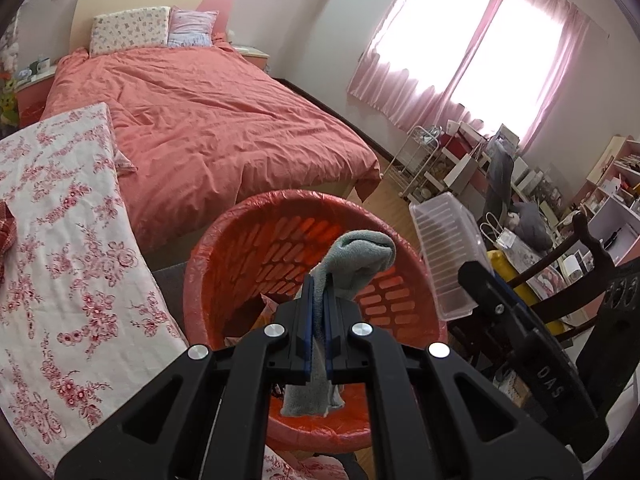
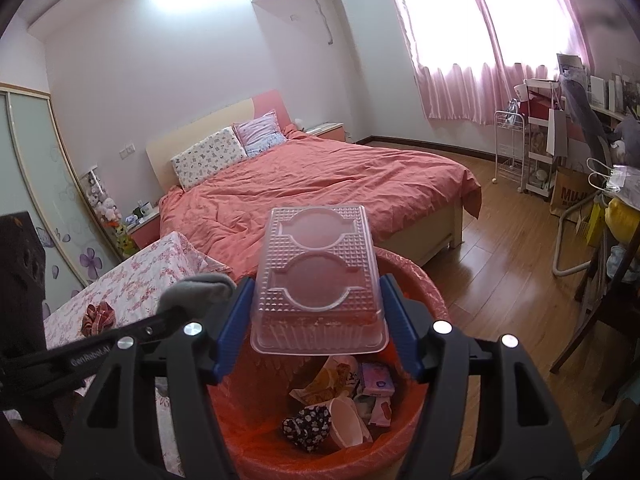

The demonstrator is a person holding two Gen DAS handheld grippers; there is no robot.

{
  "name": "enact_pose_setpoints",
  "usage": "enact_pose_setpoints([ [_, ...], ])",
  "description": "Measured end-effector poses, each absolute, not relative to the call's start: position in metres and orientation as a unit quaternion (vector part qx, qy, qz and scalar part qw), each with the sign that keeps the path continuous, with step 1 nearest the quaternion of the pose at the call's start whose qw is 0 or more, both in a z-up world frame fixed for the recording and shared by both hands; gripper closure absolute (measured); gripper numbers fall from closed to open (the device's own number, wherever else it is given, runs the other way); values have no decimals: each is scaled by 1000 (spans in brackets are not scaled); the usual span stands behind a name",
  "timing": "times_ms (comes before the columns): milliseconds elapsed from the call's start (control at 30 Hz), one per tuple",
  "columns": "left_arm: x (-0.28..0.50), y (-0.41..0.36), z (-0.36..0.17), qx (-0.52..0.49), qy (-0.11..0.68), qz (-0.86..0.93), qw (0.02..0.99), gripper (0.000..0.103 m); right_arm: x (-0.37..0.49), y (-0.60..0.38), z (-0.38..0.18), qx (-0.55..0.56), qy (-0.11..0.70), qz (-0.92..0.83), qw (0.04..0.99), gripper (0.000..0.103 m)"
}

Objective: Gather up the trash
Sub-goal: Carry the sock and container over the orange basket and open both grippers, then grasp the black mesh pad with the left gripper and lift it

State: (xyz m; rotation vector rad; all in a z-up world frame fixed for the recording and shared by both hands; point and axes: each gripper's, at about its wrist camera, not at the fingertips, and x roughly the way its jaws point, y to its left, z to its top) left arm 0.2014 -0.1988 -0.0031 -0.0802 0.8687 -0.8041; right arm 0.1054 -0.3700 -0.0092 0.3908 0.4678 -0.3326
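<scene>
My left gripper (image 1: pixel 318 304) is shut on a grey sock (image 1: pixel 356 258) and holds it over the red trash basket (image 1: pixel 224 256), which is lined with a red bag. My right gripper (image 2: pixel 316 312) is shut on a clear plastic food box (image 2: pixel 318 276) and holds it over the same basket (image 2: pixel 424 284). The box also shows in the left wrist view (image 1: pixel 448 256), to the right of the basket. The sock tip (image 2: pixel 200 288) and the left gripper's arm show at the left in the right wrist view. Wrappers, a cup and a dark flowered cloth (image 2: pixel 308 426) lie in the basket.
A bed with a coral cover (image 1: pixel 208 120) stands behind the basket. A table with a flowered cloth (image 1: pixel 64 240) is at the left, with a red checked scrunchie (image 2: pixel 98 318) on it. Cluttered shelves, a chair (image 1: pixel 560 264) and bags stand at the right on the wood floor (image 2: pixel 500 264).
</scene>
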Motion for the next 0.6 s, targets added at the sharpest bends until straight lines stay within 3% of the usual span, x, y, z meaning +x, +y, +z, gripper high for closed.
enact_pose_setpoints([
  [133, 203, -200, -9, -30, 423, -370, 826, 97, 106, -370, -12, 203, 230, -154, 939, 32],
  [200, 206, -198, -13, -31, 430, -362, 826, 90, 105, -372, -13, 207, 229, -154, 938, 28],
  [267, 207, -193, -14, -31, 432, -352, 830, 68, 102, -372, -13, 207, 230, -159, 938, 27],
  [300, 207, -191, -14, -31, 432, -348, 832, 66, 101, -373, -12, 207, 230, -161, 937, 26],
  [600, 206, -151, -4, 4, 403, -299, 865, 63, 98, -363, -7, 178, 240, -182, 937, 25],
])
